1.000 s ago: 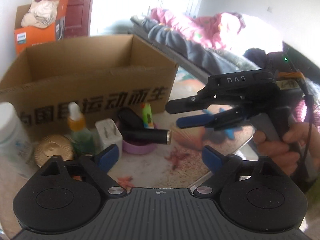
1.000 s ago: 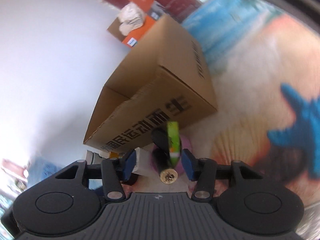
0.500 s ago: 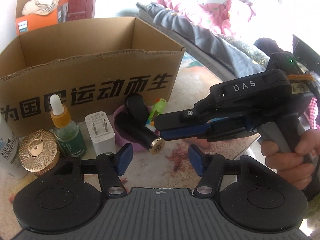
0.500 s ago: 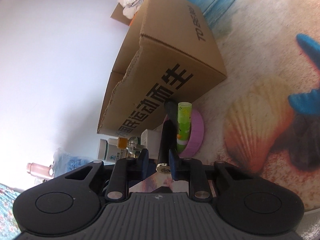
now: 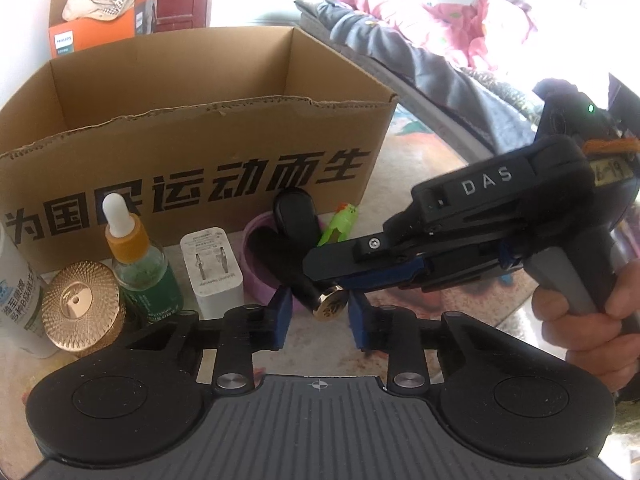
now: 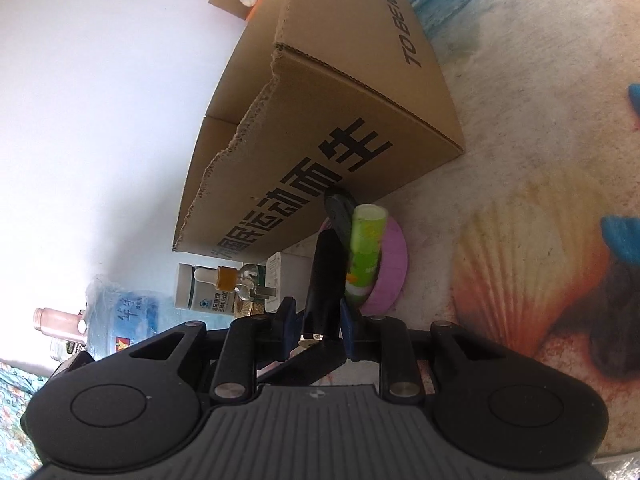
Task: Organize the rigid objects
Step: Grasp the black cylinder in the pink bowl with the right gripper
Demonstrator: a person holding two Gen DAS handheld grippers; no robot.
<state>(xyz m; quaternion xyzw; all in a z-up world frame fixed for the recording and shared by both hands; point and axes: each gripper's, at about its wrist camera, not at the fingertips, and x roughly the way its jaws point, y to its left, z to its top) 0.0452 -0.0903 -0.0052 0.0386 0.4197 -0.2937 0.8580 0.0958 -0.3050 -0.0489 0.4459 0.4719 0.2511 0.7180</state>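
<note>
A black tube with a gold end cap (image 5: pixel 330 306) leans out of a purple bowl (image 5: pixel 256 260). My right gripper (image 5: pixel 332 280) comes in from the right, held by a hand (image 5: pixel 580 320), and is shut on the tube's shaft (image 6: pixel 324 280), its jaws easing slightly open. My left gripper (image 5: pixel 318 312) is closing around the gold end, and its blue pads (image 5: pixel 282 312) meet it. A green tube (image 5: pixel 340 224) and a black oval case (image 5: pixel 296 216) also stand in the bowl. The open cardboard box (image 5: pixel 200 132) stands right behind.
Left of the bowl stand a white charger (image 5: pixel 212 268), a green dropper bottle (image 5: pixel 140 260), a gold-lidded jar (image 5: pixel 80 312) and a white bottle (image 5: pixel 16 300). An orange box (image 5: pixel 100 12) sits far back. A bed with clothes (image 5: pixel 440 40) lies at the right.
The right gripper shut on the black tube and tilted its gold end toward me. The left gripper's jaws narrowed from wide open to either side of that end.
</note>
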